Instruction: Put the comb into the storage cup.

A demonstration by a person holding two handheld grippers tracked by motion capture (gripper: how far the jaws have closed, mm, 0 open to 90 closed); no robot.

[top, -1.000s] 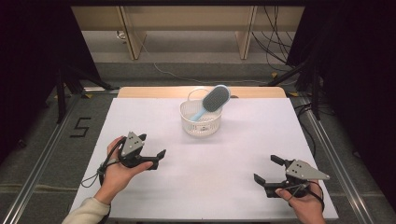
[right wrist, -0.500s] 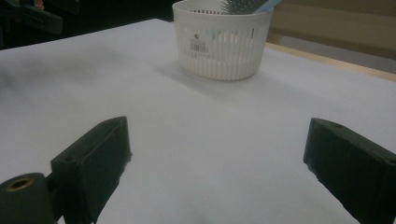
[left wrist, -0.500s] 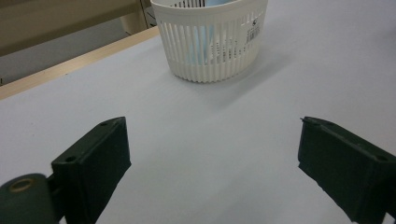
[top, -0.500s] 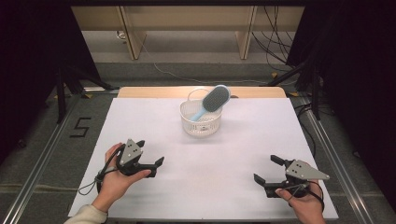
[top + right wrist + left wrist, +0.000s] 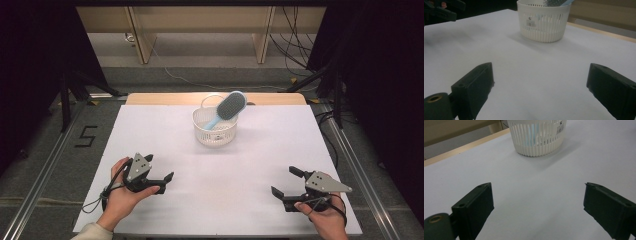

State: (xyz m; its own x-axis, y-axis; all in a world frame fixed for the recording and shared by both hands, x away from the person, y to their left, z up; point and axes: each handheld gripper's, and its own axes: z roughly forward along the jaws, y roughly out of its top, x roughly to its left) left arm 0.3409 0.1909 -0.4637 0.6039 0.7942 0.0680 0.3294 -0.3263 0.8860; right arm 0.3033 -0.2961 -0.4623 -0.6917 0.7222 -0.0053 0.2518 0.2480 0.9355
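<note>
Two grippers: left gripper [image 5: 161,181] and right gripper [image 5: 286,184] are held spread wide, empty.
Hairbrush [image 5: 227,108]: seen leaning in the basket [image 5: 215,133] (placement judged done).
Left: apparently nothing.

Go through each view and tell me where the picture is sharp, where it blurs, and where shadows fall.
High view: evenly lit, the table bright, surroundings dark, basket and hairbrush fairly sharp. Left gripper view: the left gripper soft up close, basket clearer, its faint shadow on the sheet. Right gripper view: the right gripper blurred, a grey shadow beside the basket.
</note>
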